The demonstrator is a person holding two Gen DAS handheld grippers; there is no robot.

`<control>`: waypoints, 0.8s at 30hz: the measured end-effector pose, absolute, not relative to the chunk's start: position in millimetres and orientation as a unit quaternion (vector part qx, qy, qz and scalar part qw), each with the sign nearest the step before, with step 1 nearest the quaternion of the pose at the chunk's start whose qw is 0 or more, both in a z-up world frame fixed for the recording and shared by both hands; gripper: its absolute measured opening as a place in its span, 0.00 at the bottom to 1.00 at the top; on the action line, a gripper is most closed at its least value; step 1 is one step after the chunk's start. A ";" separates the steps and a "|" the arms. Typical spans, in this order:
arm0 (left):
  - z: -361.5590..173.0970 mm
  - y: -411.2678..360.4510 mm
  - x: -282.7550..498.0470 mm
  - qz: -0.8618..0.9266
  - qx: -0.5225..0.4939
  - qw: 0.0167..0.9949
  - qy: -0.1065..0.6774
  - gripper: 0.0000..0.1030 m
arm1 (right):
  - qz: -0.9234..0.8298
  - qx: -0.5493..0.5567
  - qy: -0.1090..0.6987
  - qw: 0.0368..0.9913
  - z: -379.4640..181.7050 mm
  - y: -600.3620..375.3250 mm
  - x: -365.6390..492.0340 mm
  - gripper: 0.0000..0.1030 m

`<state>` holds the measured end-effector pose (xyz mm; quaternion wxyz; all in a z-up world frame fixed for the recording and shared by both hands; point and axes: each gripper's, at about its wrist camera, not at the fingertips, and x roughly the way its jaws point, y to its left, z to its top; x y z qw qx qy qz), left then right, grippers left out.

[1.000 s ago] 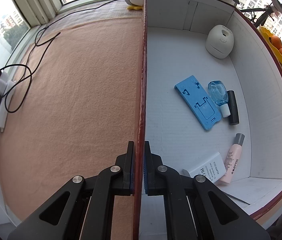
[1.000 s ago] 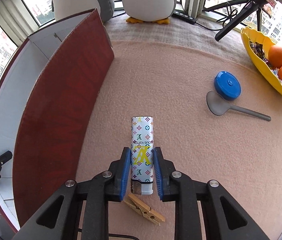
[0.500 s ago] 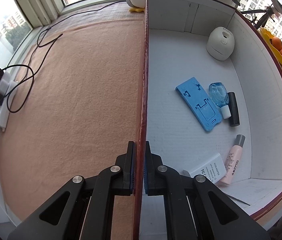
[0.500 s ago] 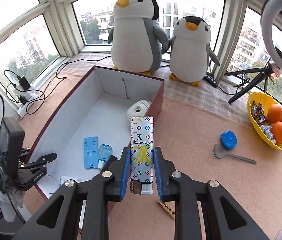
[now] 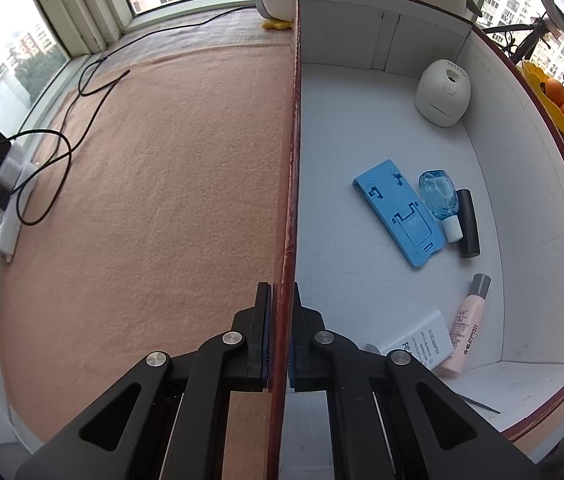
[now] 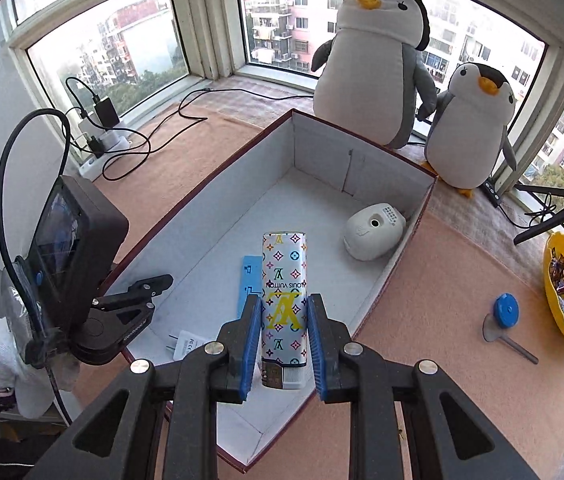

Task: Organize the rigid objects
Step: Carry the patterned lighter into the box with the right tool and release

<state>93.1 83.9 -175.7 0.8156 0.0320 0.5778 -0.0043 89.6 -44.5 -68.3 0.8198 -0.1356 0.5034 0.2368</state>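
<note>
The left claw (image 5: 281, 334) is clenched on the dark red side wall of the box (image 5: 291, 184), one finger outside over the peach cloth (image 5: 154, 184) covering the table, the other inside over the white floor. Inside the box, from left to right, lie a blue phone stand (image 5: 400, 212), a clear blue bottle (image 5: 440, 198) touching its edge, and a black cylinder (image 5: 468, 224) just beside the bottle; nearer the claw lie a white adapter (image 5: 420, 340) and a pink tube (image 5: 468, 320), and a white dome-shaped device (image 5: 442, 94) sits in the far corner. The right claw (image 6: 284, 334) grasps a patterned lighter (image 6: 284, 296) by its lower half, held upright between the blue pads (image 6: 252, 334) above the box interior. To the right of the box, on the cloth, rest a grey spoon (image 6: 506, 338) with a blue lid (image 6: 506, 310) on its bowl, and a yellow fruit dish (image 6: 554, 308). Two plush penguins (image 6: 370, 68) stand behind the box.
</note>
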 end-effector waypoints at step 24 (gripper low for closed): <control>-175.3 86.6 92.9 -0.003 0.027 0.817 0.576 0.05 | 0.246 -0.147 0.538 0.793 -100.3 -28.1 93.4 0.38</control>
